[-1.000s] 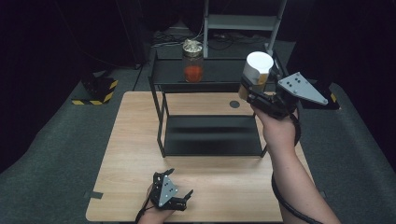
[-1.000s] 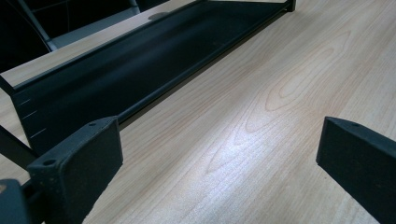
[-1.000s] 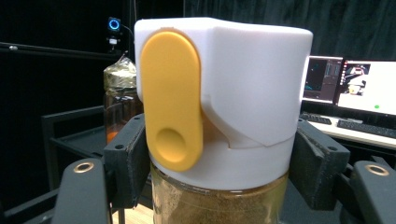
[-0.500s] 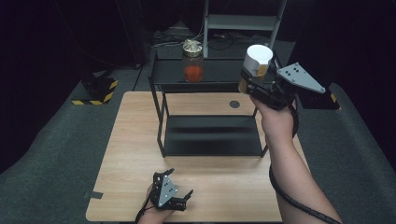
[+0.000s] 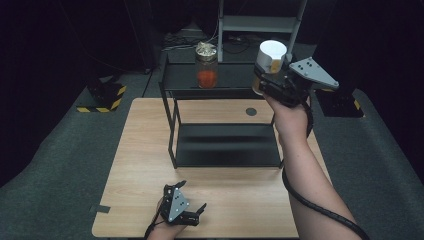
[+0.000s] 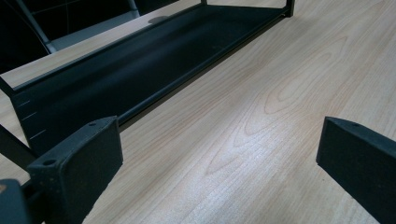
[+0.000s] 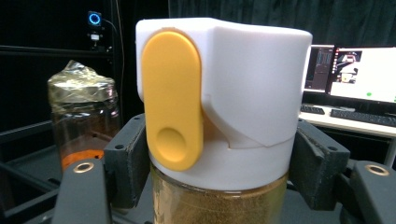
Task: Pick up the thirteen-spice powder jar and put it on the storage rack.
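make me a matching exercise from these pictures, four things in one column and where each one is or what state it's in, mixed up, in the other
Things:
1. white-capped jar
2. foil-topped jar
3. left gripper
4. black shelf rack

Places or states:
A. standing on the rack's top shelf
B. resting low at the table's near edge, jaws apart, nothing between them
C. clamped in the right gripper, held up by the top shelf's right end
D. standing on the wooden table

Pairs: 1-C, 2-A, 3-B, 4-D

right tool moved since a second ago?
Yes. The right tool, shut on the white-capped jar, has shifted left toward the red-filled jar on the rack's top shelf.
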### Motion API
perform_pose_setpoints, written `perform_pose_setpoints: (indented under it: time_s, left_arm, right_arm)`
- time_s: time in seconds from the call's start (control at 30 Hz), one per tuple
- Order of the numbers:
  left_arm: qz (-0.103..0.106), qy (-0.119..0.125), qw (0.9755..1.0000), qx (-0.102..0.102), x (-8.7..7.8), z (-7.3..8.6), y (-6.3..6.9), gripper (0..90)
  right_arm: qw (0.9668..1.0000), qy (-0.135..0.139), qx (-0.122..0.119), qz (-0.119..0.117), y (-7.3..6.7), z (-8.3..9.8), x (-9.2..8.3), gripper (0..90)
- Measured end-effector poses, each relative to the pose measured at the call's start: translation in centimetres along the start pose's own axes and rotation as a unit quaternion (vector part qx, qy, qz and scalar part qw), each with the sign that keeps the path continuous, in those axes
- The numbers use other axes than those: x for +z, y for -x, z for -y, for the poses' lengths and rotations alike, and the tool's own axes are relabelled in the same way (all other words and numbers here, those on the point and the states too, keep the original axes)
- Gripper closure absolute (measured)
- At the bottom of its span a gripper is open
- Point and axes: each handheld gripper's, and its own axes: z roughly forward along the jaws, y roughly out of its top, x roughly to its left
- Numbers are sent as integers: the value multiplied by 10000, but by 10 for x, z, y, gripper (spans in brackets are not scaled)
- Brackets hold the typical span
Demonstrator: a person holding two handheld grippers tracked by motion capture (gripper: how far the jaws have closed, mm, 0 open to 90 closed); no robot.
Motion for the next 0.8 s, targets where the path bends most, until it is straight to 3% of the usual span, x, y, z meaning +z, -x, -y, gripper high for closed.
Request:
perform_pose_setpoints:
  time_s: [0.43,0.8]
  left_arm:
    - [19,62,10000,-48,-1,2,-2,5]
    - [32,70,10000,-39,-1,3,-2,5]
  right_arm:
    - [9999,-80,-16,68,4,-1,27,296]
    - [9999,-102,-10,103,3,-2,35,296]
